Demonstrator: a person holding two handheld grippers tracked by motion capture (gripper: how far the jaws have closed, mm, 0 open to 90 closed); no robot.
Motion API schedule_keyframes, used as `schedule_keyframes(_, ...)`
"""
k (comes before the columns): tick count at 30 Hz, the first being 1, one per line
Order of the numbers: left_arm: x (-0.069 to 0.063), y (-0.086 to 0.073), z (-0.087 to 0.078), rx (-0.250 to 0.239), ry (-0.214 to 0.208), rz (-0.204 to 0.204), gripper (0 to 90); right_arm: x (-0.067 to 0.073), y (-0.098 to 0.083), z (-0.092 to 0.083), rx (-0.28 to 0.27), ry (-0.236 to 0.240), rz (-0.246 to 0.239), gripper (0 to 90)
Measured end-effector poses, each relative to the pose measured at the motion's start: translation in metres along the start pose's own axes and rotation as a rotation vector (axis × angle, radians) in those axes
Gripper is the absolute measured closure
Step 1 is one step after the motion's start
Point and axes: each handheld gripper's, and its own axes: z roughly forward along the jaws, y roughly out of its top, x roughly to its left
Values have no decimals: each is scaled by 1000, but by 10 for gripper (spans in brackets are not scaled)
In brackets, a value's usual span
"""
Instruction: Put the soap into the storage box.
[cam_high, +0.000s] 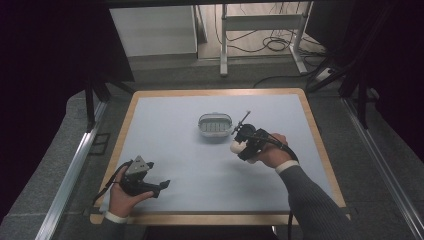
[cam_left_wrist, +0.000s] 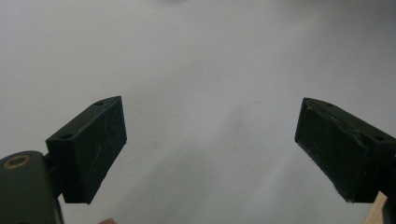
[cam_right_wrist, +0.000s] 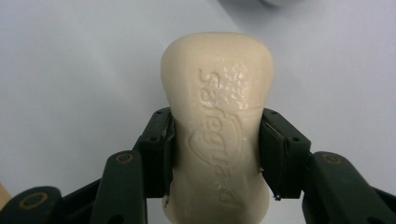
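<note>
the table (cam_high: 165, 150) is taken as the landmark: a pale blue top framed in wood, seen from above. near its middle a small clear soap dish (cam_high: 215, 125) with a ridged floor is set. just beside the dish, toward the table's right edge, the right gripper (cam_high: 239, 145) is held above the surface, its jaws clamped on a cream soap bar (cam_right_wrist: 217, 126) whose embossed face is turned to the camera. the bar is pinched across its narrow waist, with its rounded end standing proud of the pads. near the table's front left corner the left gripper (cam_left_wrist: 210, 144) is held with its jaws spread wide and nothing between them. a slip is judged to be the main risk: soap is smooth, the pads bear on little of it, and a tilt or a quick swing could let it slide out or miss the dish rim.
</note>
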Motion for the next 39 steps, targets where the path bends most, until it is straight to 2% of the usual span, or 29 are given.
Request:
schedule_keyframes(11,0,0,0,3,2,3,95,-9,17,-4,-26,-11,-13,499)
schedule_keyframes(19,0,0,0,3,2,3,95,-16,29,-8,-49,5,-17,499)
schedule_keyframes(26,1,0,0,6,2,6,95,-23,37,-10,-60,-11,-24,499)
schedule_keyframes(33,0,0,0,7,1,6,95,-28,44,-7,-46,6,-28,499)
schedule_keyframes(36,1,0,0,8,1,7,95,-31,48,-5,-44,-1,-37,499)
schedule_keyframes(39,1,0,0,7,0,7,95,-33,51,-4,-52,-11,-26,499)
